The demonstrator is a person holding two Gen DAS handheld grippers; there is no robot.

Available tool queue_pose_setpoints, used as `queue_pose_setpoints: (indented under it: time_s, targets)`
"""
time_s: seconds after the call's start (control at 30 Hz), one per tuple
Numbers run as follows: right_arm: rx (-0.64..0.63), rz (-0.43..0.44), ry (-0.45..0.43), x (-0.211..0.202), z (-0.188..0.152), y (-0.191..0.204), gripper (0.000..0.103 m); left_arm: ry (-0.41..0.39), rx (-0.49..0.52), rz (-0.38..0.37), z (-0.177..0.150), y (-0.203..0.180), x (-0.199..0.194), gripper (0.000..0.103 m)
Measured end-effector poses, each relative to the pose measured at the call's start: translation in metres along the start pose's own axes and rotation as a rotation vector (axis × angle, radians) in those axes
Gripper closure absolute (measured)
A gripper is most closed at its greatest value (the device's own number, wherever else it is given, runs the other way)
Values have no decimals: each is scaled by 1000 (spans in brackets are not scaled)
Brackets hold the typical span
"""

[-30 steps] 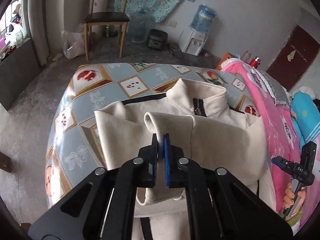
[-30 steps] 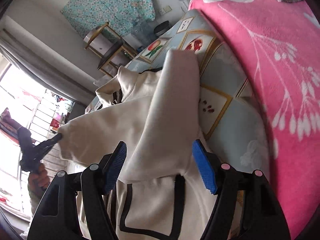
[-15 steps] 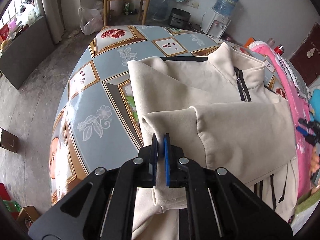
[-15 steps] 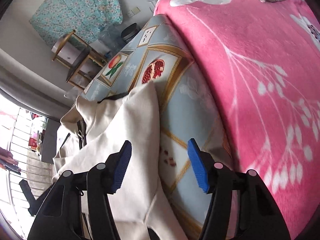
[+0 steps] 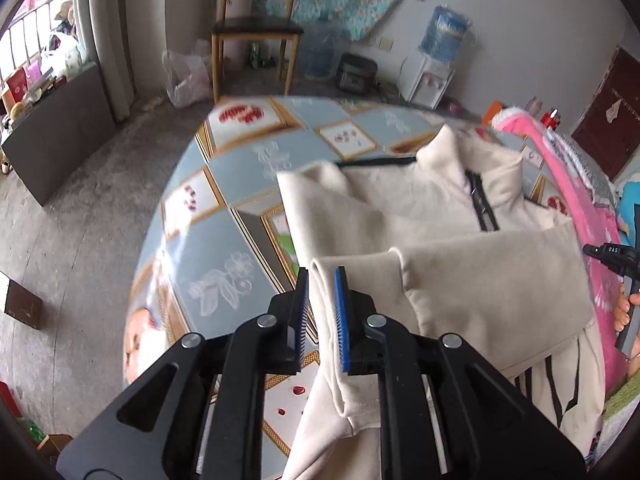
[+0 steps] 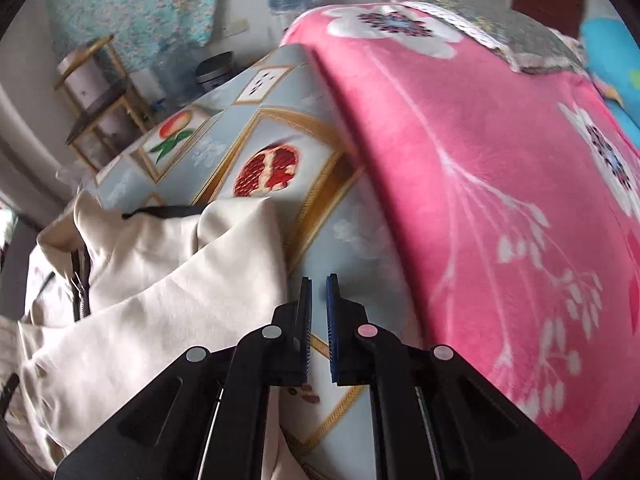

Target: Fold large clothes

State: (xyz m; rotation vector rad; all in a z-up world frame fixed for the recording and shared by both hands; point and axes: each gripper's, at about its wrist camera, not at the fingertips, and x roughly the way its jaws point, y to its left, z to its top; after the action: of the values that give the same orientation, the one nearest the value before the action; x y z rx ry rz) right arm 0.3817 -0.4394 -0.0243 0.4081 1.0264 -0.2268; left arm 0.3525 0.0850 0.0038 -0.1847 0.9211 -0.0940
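Jacket (image 5: 440, 248) on table (image 5: 224, 236), beside blanket (image 6: 500, 184)

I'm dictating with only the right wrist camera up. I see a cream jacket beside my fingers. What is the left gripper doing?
Observer: The left gripper has the cream zip-neck jacket's sleeve cuff between its fingers, which have just been opening.
Operator: How far does that sleeve reach?
Observer: The sleeve lies across the chest, and its cuff is at the jacket's opposite side edge.
Operator: Is my right gripper in that view?
Observer: Yes. The right gripper is at the picture's right edge, held by a hand.
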Motion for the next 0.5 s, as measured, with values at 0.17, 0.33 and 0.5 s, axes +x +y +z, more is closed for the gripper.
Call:
queue_pose_setpoints:
  time_s: [0.17, 0.33, 0.5]
  targets:
    - [-139, 144, -22, -34, -32, 25, 86, -10, 121, -44, -11, -24, -22, 88]
    - [-400, 62, 101, -12, -88, 70, 61, 224, 179, -18, -43, -46, 23, 76]
    - [-361, 40, 94, -31, -106, 66, 60, 159, 55, -64, -49, -26, -4, 76]
